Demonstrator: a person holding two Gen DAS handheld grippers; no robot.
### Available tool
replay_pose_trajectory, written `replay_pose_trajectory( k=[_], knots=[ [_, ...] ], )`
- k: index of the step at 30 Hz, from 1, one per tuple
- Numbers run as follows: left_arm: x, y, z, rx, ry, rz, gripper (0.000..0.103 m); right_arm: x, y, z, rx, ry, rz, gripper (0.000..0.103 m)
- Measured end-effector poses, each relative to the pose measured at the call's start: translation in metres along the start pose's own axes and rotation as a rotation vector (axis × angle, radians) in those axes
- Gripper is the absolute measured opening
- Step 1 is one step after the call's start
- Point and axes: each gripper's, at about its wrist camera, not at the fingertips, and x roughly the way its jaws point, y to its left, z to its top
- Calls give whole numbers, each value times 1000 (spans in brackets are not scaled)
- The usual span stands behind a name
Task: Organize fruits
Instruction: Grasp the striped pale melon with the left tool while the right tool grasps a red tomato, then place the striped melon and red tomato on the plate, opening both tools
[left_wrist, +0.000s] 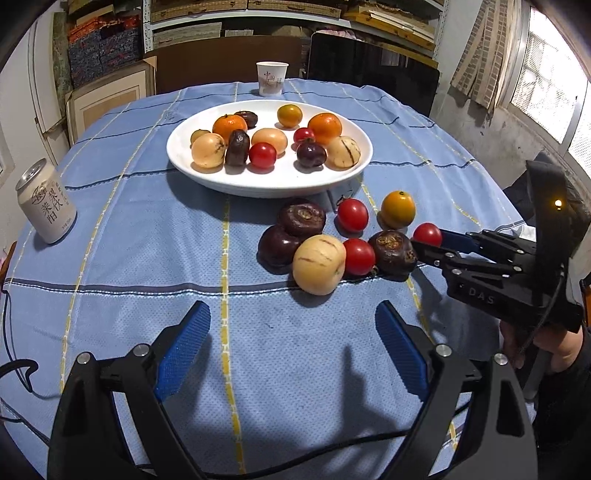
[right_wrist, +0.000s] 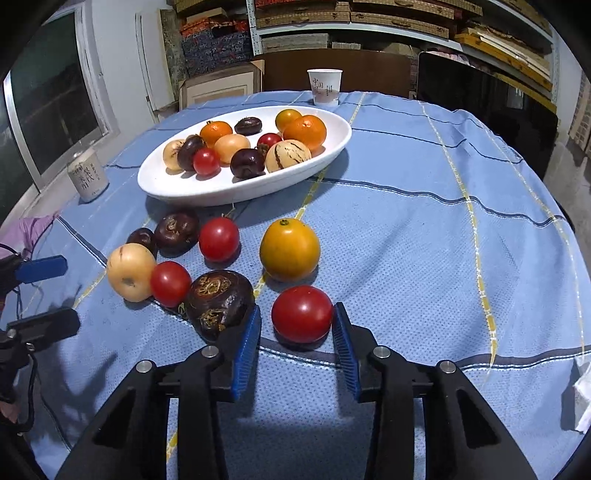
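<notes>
Blue checked tablecloth (left_wrist: 147, 258) before storeroom shelves (right_wrist: 369, 22); left tongs (left_wrist: 291, 347) agape, right tongs (right_wrist: 297, 332) spread around red tomato (right_wrist: 302, 314).

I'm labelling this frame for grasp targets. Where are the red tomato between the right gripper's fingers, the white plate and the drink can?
red tomato (right_wrist: 301, 314): right wrist view, middle of its glossy skin.
white plate (left_wrist: 273, 182): left wrist view, bare near rim.
drink can (left_wrist: 47, 206): left wrist view, printed side wall.

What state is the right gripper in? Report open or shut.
Open. In the right wrist view, the right gripper has its blue pads on either side of a red tomato, with a gap visible on each side.
</notes>
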Motion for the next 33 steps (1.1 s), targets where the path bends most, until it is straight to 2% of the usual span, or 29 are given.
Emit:
replay_pose_trajectory(
  k=[3, 5, 9, 13, 16, 21, 23, 33],
  knots=[
    [9, -3, 5, -6, 8, 10, 89, -5, -1, 0, 4, -29, 36, 32],
    [15, -5, 9, -10, 9, 10, 89, -18, -1, -2, 0, -91, 78, 32],
    [24, -8, 15, -23, 0, 32, 89, -38, 15, -7, -87, -192, 82, 32],
    [34, -8, 18, -45, 8, 38, 88, -45, 22, -7, -128, -218, 91, 32],
    [41, -9, 18, -46, 20, 43, 80, -43, 17, -5, -107, -204, 106, 32],
    [46, -11, 18, -46, 16, 1, 45, -43, 12, -4, -88, -202, 118, 32],
    [48, -13, 17, -37, 19, -20, 35, -44, 12, -4, -84, -205, 117, 32],
    [28, -13, 2, -45, -4, -60, 35, -45, 11, -6, -80, -210, 119, 32]
  ],
)
